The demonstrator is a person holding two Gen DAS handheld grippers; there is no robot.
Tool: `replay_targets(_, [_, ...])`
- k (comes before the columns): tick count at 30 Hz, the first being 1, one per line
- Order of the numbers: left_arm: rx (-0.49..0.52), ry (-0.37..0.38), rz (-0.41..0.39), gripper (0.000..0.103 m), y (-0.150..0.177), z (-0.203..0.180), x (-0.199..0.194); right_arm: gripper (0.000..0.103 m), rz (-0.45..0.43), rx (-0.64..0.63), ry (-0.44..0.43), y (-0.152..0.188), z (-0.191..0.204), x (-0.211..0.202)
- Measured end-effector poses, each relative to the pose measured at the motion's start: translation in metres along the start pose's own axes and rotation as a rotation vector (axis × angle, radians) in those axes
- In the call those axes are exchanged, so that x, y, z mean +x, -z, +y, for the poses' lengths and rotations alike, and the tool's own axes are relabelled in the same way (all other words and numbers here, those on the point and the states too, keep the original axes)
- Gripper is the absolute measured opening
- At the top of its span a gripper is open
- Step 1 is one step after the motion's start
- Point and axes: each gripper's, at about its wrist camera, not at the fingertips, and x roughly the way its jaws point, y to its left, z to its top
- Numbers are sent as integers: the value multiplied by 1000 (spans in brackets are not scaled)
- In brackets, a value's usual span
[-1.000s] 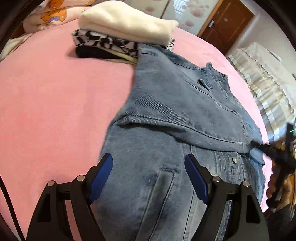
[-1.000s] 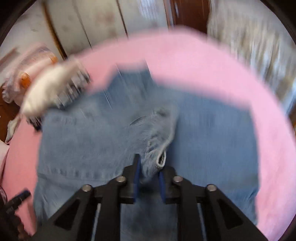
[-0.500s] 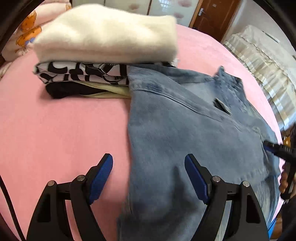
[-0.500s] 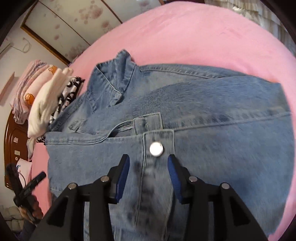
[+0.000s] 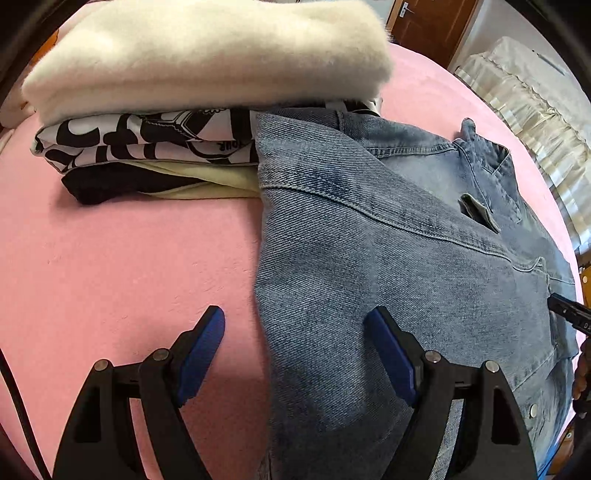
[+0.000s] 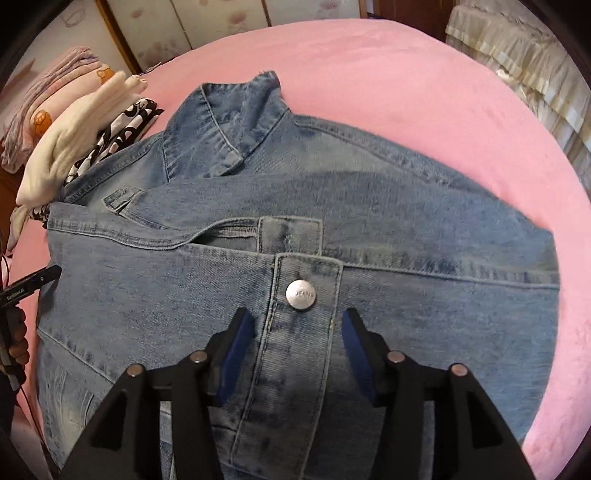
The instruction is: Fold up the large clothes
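A blue denim jacket (image 5: 388, 258) lies flat on the pink bed, sleeves folded across its front; it also shows in the right wrist view (image 6: 369, 221), collar at the far end. My left gripper (image 5: 295, 354) is open and empty, straddling the jacket's left folded edge near the shoulder. My right gripper (image 6: 295, 350) is open and empty, its fingers either side of the sleeve cuff with the metal button (image 6: 301, 294). The right gripper's tip (image 5: 569, 317) shows at the right edge of the left view; the left gripper (image 6: 29, 288) shows at the left edge of the right view.
A stack of folded clothes (image 5: 207, 110), white fleece on top, a black-and-white print and dark items below, touches the jacket's far left corner. The pink bedspread (image 5: 129, 266) spreads all round. A cream ruffled bed (image 6: 524, 55) and a brown door (image 5: 428, 26) lie beyond.
My right gripper let go of the sleeve cuff and opened; the cuff now lies flat on the jacket. My left gripper moved forward along the jacket's left edge toward the stack.
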Motion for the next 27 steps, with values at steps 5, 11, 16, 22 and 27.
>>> replay_targets(5, [-23, 31, 14, 82, -1, 6, 7, 57, 15, 33, -65, -9, 7, 18])
replay_targets(11, [-42, 81, -22, 33, -4, 6, 3, 19, -5, -57, -69, -15, 29, 11])
replay_targets(16, [-98, 72, -82, 26, -5, 11, -11, 18, -177, -52, -56, -22, 39, -34])
replay_targets(22, [-104, 65, -178, 27, -5, 13, -27, 18, -438, -141, -109, -29, 60, -98])
replay_targets(27, [-106, 16, -118, 52, -10, 8, -5, 22, -409, -70, -53, -40, 43, -81])
